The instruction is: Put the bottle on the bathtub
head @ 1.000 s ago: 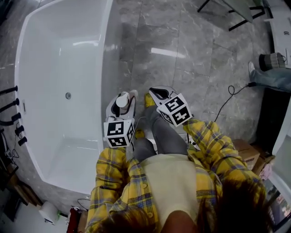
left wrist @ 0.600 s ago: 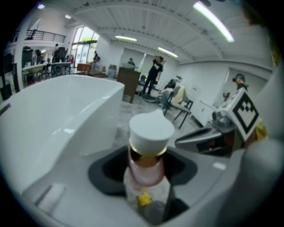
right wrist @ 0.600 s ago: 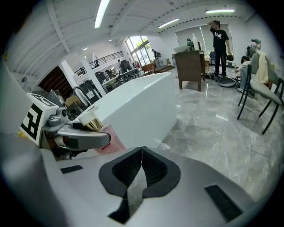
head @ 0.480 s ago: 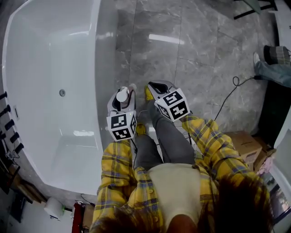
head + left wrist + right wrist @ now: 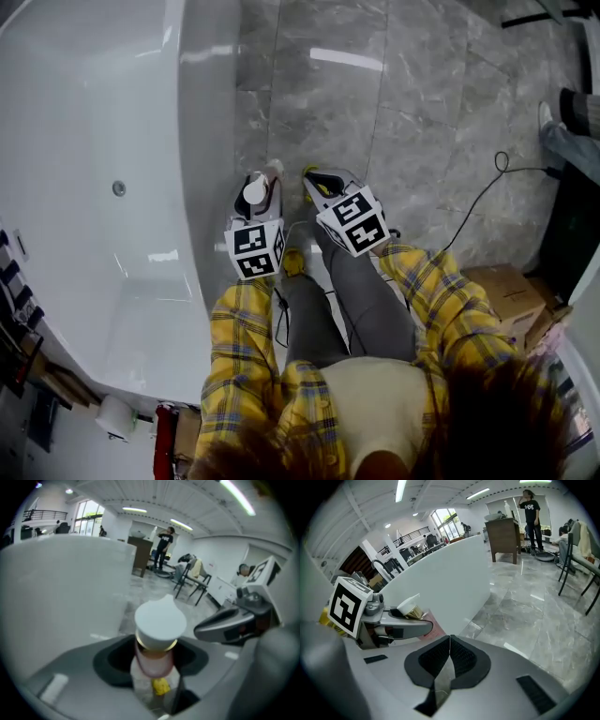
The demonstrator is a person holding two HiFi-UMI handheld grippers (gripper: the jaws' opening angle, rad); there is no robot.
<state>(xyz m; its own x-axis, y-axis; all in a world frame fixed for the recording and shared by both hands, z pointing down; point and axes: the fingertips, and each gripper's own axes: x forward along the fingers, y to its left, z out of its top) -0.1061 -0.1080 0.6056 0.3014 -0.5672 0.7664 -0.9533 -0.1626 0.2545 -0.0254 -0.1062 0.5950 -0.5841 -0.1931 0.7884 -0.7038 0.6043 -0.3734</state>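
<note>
A small clear bottle [image 5: 154, 667] with a white cap, gold collar and pink band stands upright between the jaws of my left gripper [image 5: 152, 660], which is shut on it. In the head view the bottle's white cap [image 5: 254, 191] shows just right of the white bathtub's outer wall [image 5: 202, 141], with the left gripper [image 5: 255, 202] holding it over the floor. My right gripper [image 5: 323, 185] is beside it, shut with nothing between its jaws. From the right gripper view [image 5: 450, 653], the bottle [image 5: 408, 607] and bathtub [image 5: 440, 573] lie to the left.
Grey marble floor tiles [image 5: 394, 103] spread to the right of the tub. A black cable [image 5: 478, 202] runs across them. A cardboard box [image 5: 502, 295] sits at the right. Chairs [image 5: 576, 559] and a standing person [image 5: 530, 513] are far off.
The head view has shifted so the bathtub sits further left and nearer. Both grippers keep their hold and spacing, staying close together beside the tub wall.
</note>
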